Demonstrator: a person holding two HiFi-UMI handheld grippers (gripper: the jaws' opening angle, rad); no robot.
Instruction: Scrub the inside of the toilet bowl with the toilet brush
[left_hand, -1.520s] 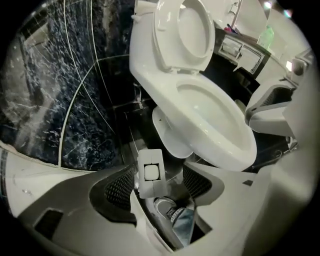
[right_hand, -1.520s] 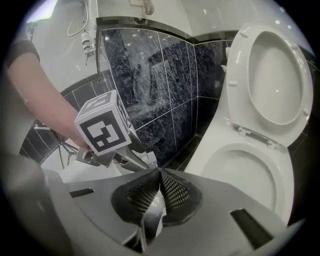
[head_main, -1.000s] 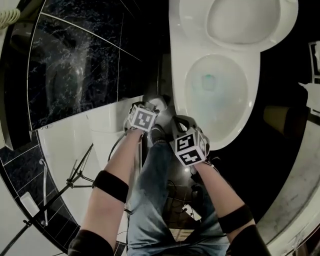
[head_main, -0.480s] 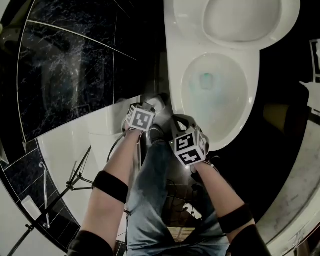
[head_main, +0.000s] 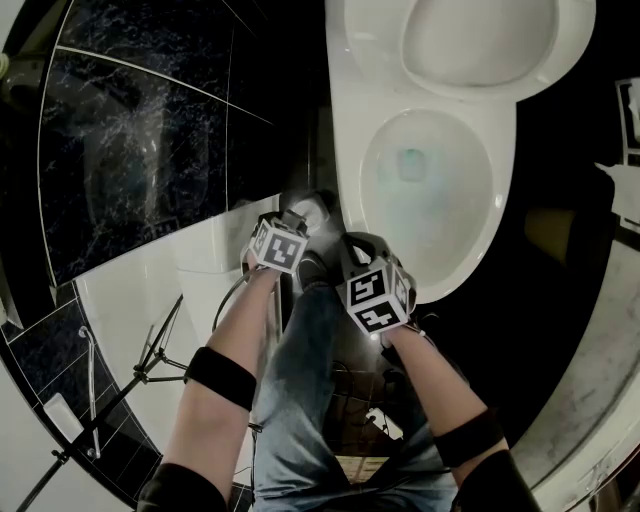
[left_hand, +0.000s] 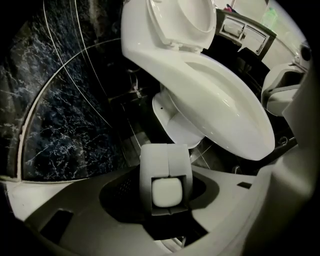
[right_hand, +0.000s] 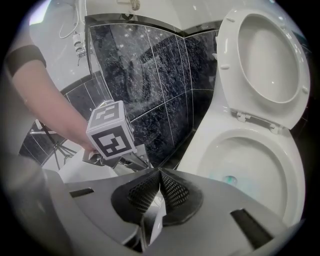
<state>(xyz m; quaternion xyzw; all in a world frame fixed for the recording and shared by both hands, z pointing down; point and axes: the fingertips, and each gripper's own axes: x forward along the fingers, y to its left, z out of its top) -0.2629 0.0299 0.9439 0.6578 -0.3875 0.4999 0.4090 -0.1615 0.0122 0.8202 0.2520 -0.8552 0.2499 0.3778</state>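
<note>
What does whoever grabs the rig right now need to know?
Left gripper: jaws have just been closing round a white handle top, likely the toilet brush, beside the toilet; firm grip not confirmed.
Right gripper: shut, empty, by the bowl's front.
Toilet bowl: open, lid up.
Done: brush reached.
Left: secure it, lift it out, scrub inside the bowl.

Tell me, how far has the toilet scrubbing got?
Barely begun. Done: the lid is up, leaving the bowl open. In hand: the left gripper has just been closing its jaws round what looks like the brush handle beside the bowl; whether it grips yet is unclear. The right gripper is shut, empty. Left: all the scrubbing.
</note>
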